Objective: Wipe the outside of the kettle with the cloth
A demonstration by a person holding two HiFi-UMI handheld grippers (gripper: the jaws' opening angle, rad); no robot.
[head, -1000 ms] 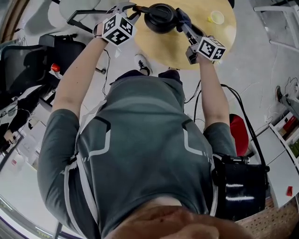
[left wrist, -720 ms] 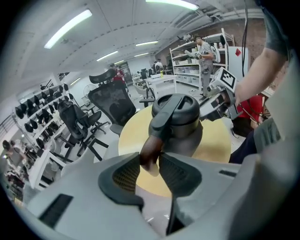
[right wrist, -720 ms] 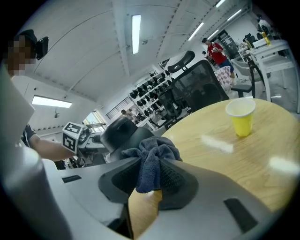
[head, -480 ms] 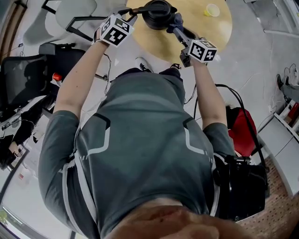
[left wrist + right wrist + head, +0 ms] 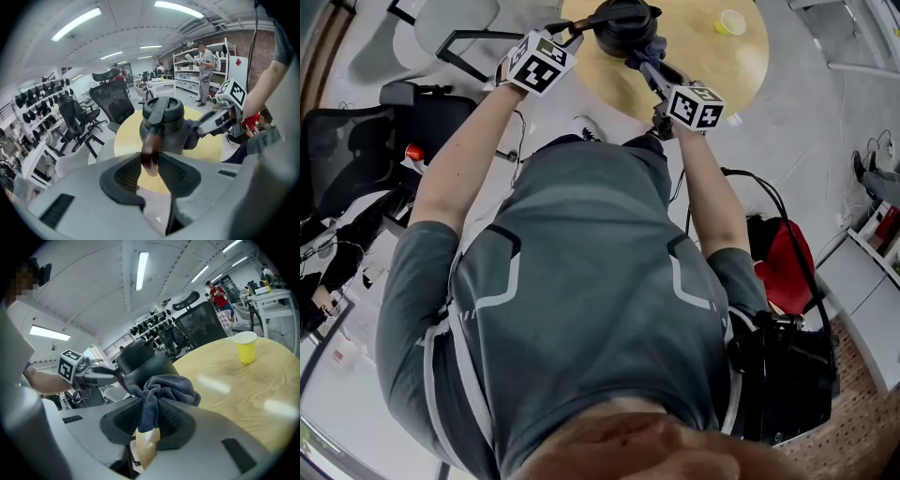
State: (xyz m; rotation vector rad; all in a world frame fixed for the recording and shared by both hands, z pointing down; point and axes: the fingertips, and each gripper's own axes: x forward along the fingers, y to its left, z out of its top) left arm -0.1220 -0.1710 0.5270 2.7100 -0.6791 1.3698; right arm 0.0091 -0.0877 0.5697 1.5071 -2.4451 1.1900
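Kettle position: the dark kettle [image 5: 623, 21] sits at the near edge of the round wooden table [image 5: 712, 70], toward its left side. The views do not show whether its base rests on the tabletop. Its lid is on, and its handle [image 5: 150, 146] points toward the person.

Left gripper [image 5: 151, 163]: it reaches in from the left of the kettle and points steeply down. The brown end of the handle sits between the two ribbed pads and touches both. The jaws have just been closing, and they now pinch the handle.

Right gripper [image 5: 148, 420]: it reaches in from the right, closer to level. Its jaws are pressed together on a hanging fold of the dark blue cloth [image 5: 165, 384]. The rest of the cloth is bunched beyond the jaw tips and lies against the near right side of the kettle body, below the lid. The left gripper view shows the same bunch between the kettle wall and the right gripper.

Surroundings: a yellow cup [image 5: 245, 347] stands upright on the far right part of the table, well apart from the kettle. Black office chairs [image 5: 112, 101] stand beyond the table on the left. A red bag [image 5: 778, 262] lies on the floor to the person's right.
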